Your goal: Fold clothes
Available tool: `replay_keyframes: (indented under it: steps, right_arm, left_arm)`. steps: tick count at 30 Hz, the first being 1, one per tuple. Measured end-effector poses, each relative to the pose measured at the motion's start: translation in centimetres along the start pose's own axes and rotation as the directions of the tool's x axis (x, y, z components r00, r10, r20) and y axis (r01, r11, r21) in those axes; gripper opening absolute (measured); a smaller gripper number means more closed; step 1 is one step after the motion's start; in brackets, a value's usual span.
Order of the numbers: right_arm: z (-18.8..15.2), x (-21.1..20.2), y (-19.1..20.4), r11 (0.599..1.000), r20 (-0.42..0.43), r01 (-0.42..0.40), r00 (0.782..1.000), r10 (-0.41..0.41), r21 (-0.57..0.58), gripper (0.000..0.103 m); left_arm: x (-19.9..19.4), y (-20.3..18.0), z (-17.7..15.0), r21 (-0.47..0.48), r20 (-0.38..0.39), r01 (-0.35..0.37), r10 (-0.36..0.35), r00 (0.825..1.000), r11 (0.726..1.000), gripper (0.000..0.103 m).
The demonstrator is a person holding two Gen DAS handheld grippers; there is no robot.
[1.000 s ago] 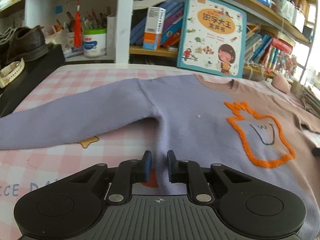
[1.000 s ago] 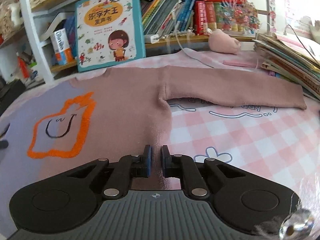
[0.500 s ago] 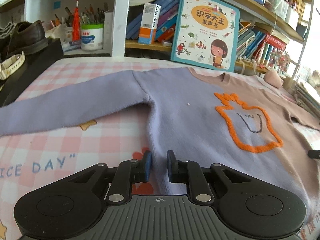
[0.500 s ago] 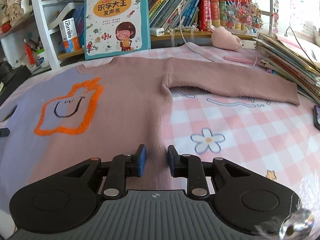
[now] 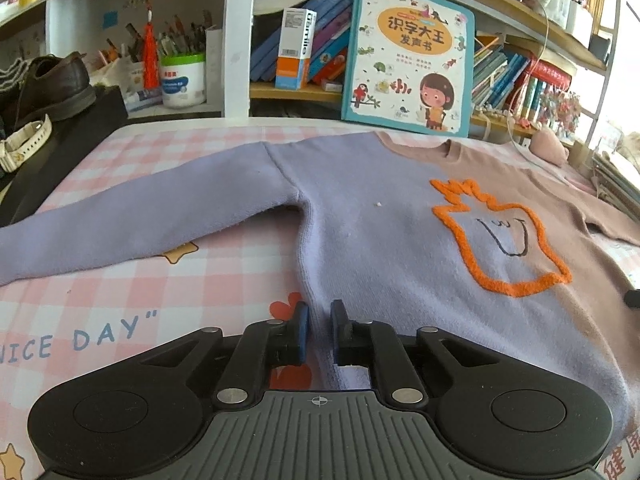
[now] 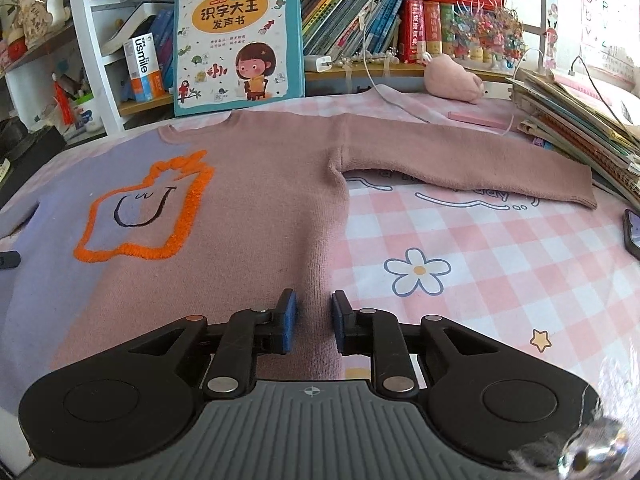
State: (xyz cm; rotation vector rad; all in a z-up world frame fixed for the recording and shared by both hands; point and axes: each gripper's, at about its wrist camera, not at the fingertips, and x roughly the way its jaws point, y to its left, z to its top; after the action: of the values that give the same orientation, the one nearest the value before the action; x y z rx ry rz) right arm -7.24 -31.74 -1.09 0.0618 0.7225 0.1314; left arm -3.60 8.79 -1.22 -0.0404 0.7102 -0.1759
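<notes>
Sweater (image 5: pixel 360 216): two-tone knit, lilac on one half and dusty pink on the other, spread flat and face-up on a pink checked tablecloth (image 5: pixel 120 304), both sleeves stretched out sideways. An orange outlined motif (image 5: pixel 500 236) sits on the chest.

Left gripper (image 5: pixel 319 322): low at the lilac side seam near the hem, fingers parted by a narrow gap, with the sweater's edge lying in that gap; whether the pads touch the knit cannot be told. The lilac sleeve (image 5: pixel 140 220) runs off ahead and to the left of it.

Right gripper (image 6: pixel 314 316): low at the pink side seam near the hem, fingers spread wider, straddling the fabric edge without closing on it. The pink sleeve (image 6: pixel 460 164) extends ahead and to the right.

Beyond both grippers: a children's picture book (image 6: pixel 238 36) propped upright against a shelf of books (image 6: pixel 360 20), just past the sweater's neckline. Stacked books (image 6: pixel 580 128) lie far right of the right gripper; a brown shoe (image 5: pixel 48 84) far left of the left gripper.
</notes>
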Motion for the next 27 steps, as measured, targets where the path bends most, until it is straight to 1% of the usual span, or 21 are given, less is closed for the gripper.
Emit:
replay_keyframes:
  steps: [1, 2, 3, 4, 5, 6, 7, 9, 10, 15, 20, 23, 26, 27]
  right_arm:
    - [0.0, 0.0, 0.1, 1.000, 0.001, 0.005, 1.000, -0.005, -0.006, 0.020]
    - [0.1, 0.0, 0.1, 1.000, 0.002, 0.008, 1.000, -0.008, -0.011, 0.021]
    - [0.1, 0.0, 0.2, 1.000, 0.003, 0.010, 1.000, -0.010, -0.016, 0.022]
    - [0.2, 0.1, 0.3, 1.000, 0.006, 0.011, 1.000, -0.011, -0.019, 0.023]
    - [0.2, 0.1, 0.3, 1.000, 0.009, 0.012, 1.000, -0.012, -0.020, 0.026]
    - [0.2, 0.1, 0.4, 1.000, 0.014, 0.011, 1.000, -0.011, -0.020, 0.029]
    - [0.2, 0.1, 0.5, 1.000, 0.018, 0.011, 1.000, -0.011, -0.026, 0.030]
    - [0.2, 0.1, 0.8, 0.999, 0.028, 0.011, 1.000, -0.010, -0.040, 0.034]
    - [0.2, 0.1, 1.0, 0.999, 0.032, 0.011, 0.999, -0.010, -0.047, 0.035]
    - [0.3, 0.1, 1.8, 0.996, 0.055, 0.012, 0.998, -0.008, -0.083, 0.046]
    - [0.3, 0.0, 3.0, 0.991, 0.091, 0.002, 0.996, 0.010, -0.131, 0.055]
    - [0.4, -0.2, 3.9, 0.986, 0.110, -0.026, 0.993, 0.044, -0.167, 0.058]
    - [0.4, -0.2, 5.1, 0.976, 0.127, -0.054, 0.989, 0.082, -0.212, 0.066]
    - [0.4, -0.3, 5.6, 0.971, 0.132, -0.060, 0.987, 0.093, -0.231, 0.067]
  left_arm:
    - [0.0, -0.1, 0.0, 0.004, 0.001, -0.006, 0.006, 1.000, 1.000, 0.014]
    - [0.0, -0.2, 0.0, 0.009, 0.001, -0.013, 0.013, 1.000, 1.000, 0.017]
    - [-0.1, -0.3, 0.1, 0.017, 0.003, -0.020, 0.020, 1.000, 1.000, 0.025]
    - [-0.2, -0.5, 0.1, 0.031, 0.007, -0.026, 0.026, 1.000, 0.999, 0.031]
    - [-0.2, -0.8, 0.1, 0.045, 0.012, -0.032, 0.032, 0.999, 0.998, 0.039]
    - [-0.4, -1.0, 0.1, 0.060, 0.020, -0.035, 0.034, 0.999, 0.998, 0.043]
    - [-0.5, -1.2, 0.1, 0.075, 0.028, -0.037, 0.035, 0.999, 0.996, 0.045]
    - [-0.8, -1.6, 0.2, 0.097, 0.043, -0.040, 0.036, 0.998, 0.994, 0.053]
    - [-0.9, -1.8, 0.3, 0.104, 0.050, -0.041, 0.036, 0.998, 0.994, 0.054]
    - [-1.3, -2.1, 0.4, 0.115, 0.075, -0.040, 0.032, 0.997, 0.993, 0.067]
    - [-1.6, -2.4, 0.3, 0.122, 0.080, -0.035, 0.026, 0.996, 0.992, 0.069]
    - [-1.8, -2.7, 0.1, 0.132, 0.085, -0.034, 0.022, 0.996, 0.991, 0.071]
    - [-2.1, -2.8, 0.0, 0.137, 0.093, -0.034, 0.022, 0.995, 0.990, 0.074]
    - [-2.2, -2.8, -0.1, 0.137, 0.095, -0.035, 0.022, 0.995, 0.990, 0.076]
